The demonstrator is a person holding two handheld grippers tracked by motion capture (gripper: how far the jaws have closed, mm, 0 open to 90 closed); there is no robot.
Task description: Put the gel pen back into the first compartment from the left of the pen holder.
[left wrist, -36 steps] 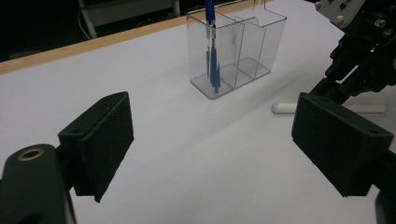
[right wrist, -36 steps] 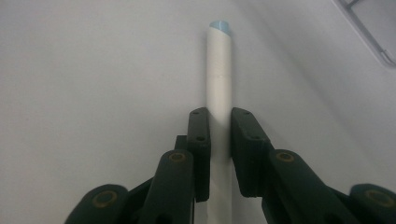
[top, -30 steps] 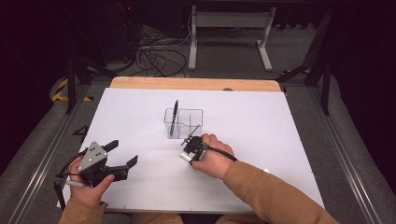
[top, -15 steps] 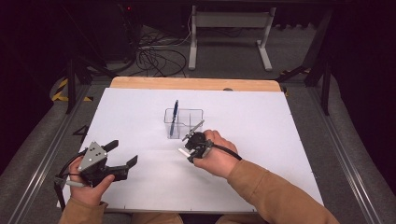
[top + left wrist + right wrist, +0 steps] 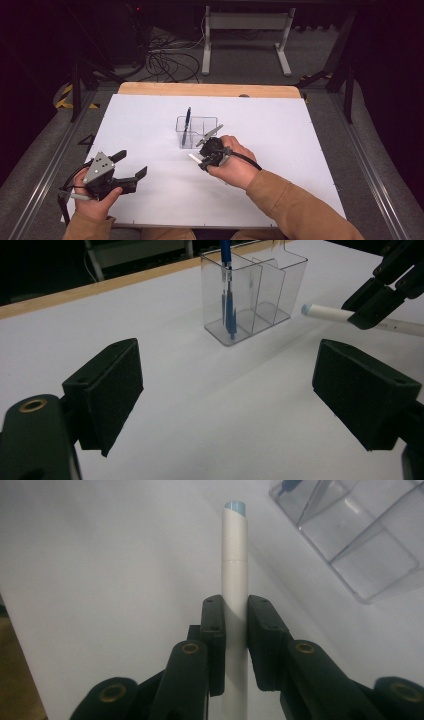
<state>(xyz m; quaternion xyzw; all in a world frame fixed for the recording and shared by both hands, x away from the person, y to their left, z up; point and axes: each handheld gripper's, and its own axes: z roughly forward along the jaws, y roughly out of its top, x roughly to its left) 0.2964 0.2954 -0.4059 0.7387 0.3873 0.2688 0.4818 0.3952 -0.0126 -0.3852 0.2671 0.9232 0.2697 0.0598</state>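
High view: right gripper [image 5: 206,150] clamped on white pen [image 5: 196,158], pen mostly hidden by hand, just beside clear organizer [image 5: 209,123] holding blue pen [image 5: 186,125]. Left gripper [image 5: 131,167] wide open, empty.

Left gripper view: blue pen top cut off.

Right gripper view: pale-blue pen tip plain.

The right hand-held gripper [image 5: 209,150], clamped on the white pen [image 5: 211,134], has lifted off the counter [image 5: 300,150] and tilted the pen toward the clear organizer [image 5: 197,131].
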